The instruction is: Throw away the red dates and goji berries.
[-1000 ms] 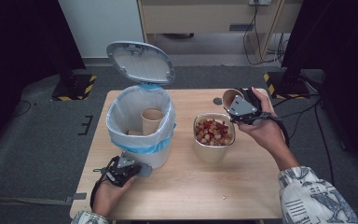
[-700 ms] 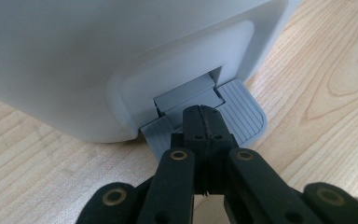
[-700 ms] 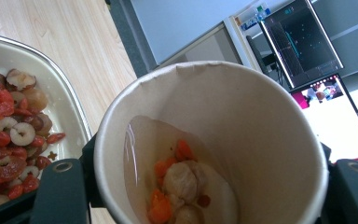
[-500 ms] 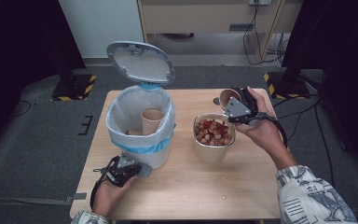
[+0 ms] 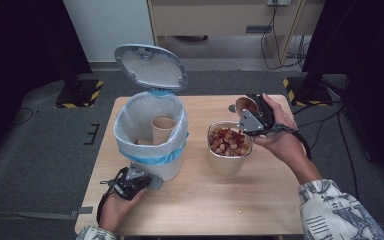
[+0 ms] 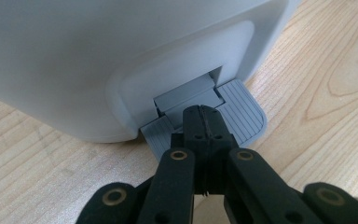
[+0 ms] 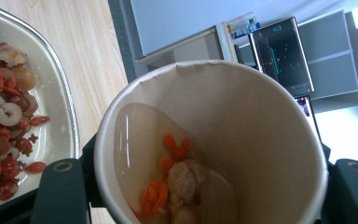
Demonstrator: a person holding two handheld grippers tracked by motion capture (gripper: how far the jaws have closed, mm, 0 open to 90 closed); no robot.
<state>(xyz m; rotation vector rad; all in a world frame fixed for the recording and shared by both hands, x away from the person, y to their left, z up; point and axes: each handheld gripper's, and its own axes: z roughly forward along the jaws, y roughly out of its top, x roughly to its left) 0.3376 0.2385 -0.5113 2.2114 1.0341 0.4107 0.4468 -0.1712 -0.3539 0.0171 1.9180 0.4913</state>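
Observation:
A white pedal bin [image 5: 150,135] with a blue-edged liner stands at the table's left, its lid [image 5: 150,67] raised. A paper cup [image 5: 163,127] lies inside it. My left gripper [image 5: 142,181] is shut, and its tips [image 6: 204,114] rest on the grey pedal [image 6: 242,112] at the bin's foot. My right gripper [image 5: 250,112] is shut on a second paper cup [image 5: 245,105], held tilted beside a metal bowl [image 5: 229,162] of red and pale bits. In the right gripper view this cup [image 7: 242,121] holds liquid with orange and beige pieces, with the bowl's rim [image 7: 65,112] at its left.
The wooden table [image 5: 260,200] has bare room in front of the bowl and at its right. A small round dark thing [image 5: 232,108] lies behind the bowl. Dark floor surrounds the table, with a cabinet and cables at the back.
My right hand has edged the tilted cup slightly left and down toward the bowl. The left gripper stays on the pedal and the lid stays up.

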